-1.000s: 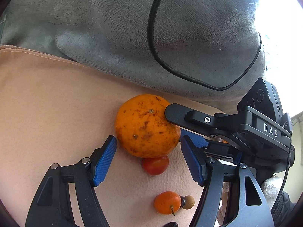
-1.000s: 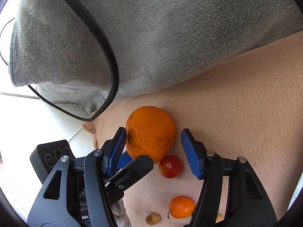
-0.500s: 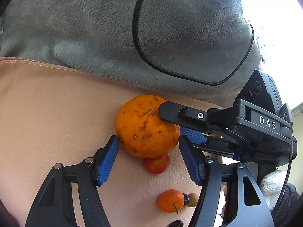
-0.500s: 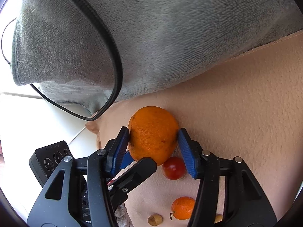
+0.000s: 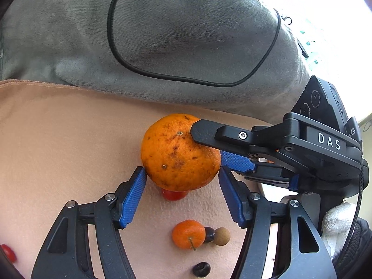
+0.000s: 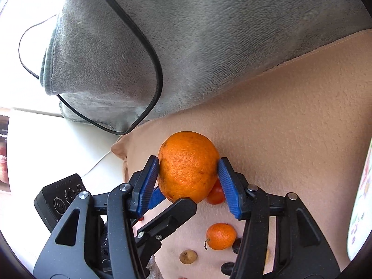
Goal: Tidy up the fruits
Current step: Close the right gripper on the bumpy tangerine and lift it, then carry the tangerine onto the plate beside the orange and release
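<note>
Orange [image 6: 188, 167] gripped by the right gripper [image 6: 188, 179]; most of the sorting looks undone.

Right fingers [image 6: 226, 183] are clenched on the orange's sides just above the beige cloth [image 6: 290, 127], near the grey blanket [image 6: 209, 34]; whether it has left the cloth I cannot tell. The left gripper [image 5: 182, 193] stands released, its pads flanking the fruit without pinching. A cherry tomato [image 5: 174, 194] sits right under the orange, with a small mandarin [image 5: 188, 233], a tan round fruit [image 5: 222, 236] and dark berries [image 5: 201, 269] loose nearby, so I judge one fruit in hand and the rest unplaced.
</note>
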Tool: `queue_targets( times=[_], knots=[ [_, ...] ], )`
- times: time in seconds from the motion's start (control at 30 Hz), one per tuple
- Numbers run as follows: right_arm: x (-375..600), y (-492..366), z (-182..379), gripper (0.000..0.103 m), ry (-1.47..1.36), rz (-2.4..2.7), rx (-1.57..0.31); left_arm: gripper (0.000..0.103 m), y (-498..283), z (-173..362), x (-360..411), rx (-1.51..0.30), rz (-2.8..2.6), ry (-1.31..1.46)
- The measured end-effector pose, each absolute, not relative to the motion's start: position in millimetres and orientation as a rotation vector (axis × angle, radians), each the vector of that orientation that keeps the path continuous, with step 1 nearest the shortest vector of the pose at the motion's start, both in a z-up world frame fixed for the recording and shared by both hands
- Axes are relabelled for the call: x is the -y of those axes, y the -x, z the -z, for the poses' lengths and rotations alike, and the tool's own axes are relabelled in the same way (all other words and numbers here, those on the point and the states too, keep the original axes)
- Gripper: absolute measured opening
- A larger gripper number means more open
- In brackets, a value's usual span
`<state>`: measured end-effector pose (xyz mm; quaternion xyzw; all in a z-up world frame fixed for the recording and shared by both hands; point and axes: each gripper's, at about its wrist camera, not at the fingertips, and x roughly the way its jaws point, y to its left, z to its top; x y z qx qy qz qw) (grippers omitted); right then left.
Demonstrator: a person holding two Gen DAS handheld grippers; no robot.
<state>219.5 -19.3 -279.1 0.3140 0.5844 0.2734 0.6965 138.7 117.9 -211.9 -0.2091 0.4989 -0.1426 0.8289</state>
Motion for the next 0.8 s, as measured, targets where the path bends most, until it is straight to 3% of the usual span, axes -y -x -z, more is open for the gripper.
queue_targets(
  times=[0.8],
  knots=[
    [100.1,-171.4,257.3,0.055,-0.758,-0.54,-1.252,0.063,-142.8,193.4,-8.7,-1.061,0.392,0.394]
  ],
)
